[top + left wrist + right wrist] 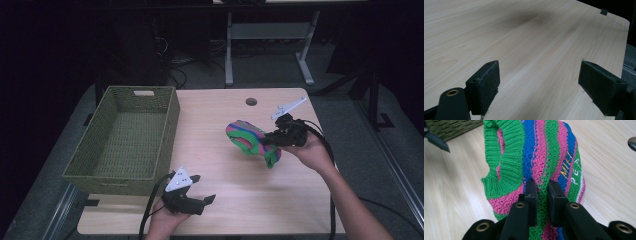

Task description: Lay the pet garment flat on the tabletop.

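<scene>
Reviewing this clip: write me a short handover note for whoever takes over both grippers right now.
Right gripper: shut on the striped green, pink and blue knitted garment, held over the wooden table.
Left gripper: open, holding nothing, near the table's front edge.
Green woven basket: at the table's left, nothing inside.
Done: garment gripped.
Left: probably carry it to the basket and release.

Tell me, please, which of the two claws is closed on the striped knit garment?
The right claw: its jaws pinch the striped knit garment, while the left claw stands open above the bare table.
</scene>
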Tool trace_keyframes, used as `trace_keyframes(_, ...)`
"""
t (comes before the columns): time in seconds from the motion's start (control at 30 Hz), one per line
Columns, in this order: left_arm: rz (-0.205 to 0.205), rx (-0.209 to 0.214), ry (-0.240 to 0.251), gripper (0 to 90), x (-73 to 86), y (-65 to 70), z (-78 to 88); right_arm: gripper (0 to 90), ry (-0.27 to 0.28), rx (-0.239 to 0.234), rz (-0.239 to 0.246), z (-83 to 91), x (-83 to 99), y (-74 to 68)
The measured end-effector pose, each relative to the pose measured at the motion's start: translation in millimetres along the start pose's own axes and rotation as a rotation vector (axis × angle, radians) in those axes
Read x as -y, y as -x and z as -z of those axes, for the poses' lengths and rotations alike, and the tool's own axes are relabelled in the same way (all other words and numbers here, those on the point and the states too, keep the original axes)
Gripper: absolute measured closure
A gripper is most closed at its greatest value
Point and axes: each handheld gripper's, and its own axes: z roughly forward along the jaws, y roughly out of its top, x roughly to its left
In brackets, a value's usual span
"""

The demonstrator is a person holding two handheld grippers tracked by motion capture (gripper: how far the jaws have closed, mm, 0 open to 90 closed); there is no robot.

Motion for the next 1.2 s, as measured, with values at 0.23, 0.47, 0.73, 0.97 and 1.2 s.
trace_keyframes(0.23, 0.000, 0.001, -0.002, 17.0, 0.1, -0.2, -0.2, 79.7, 0.008, -0.009, 0.033, 2.9, 3.9, -14.8)
trace_keyframes(0.47, -0.006, -0.002, -0.002, 17.0, -0.1, -0.7, 0.8, 79.7, 0.011, -0.017, 0.052, 3.7, 8.0, -23.6)
trace_keyframes(0.73, 0.000, -0.002, 0.004, 17.0, 0.1, -1.1, 1.5, 79.7, 0.018, -0.027, 0.069, 4.0, 15.3, -34.0)
trace_keyframes(0.97, -0.004, -0.002, 0.007, 17.0, 0.1, -1.9, 2.6, 79.6, 0.018, -0.035, 0.078, 3.4, 22.3, -41.6)
trace_keyframes(1.2, 0.022, 0.005, 0.020, 17.0, 0.2, -2.4, 4.2, 79.6, 0.004, -0.050, 0.069, -9.1, 30.3, -46.9)
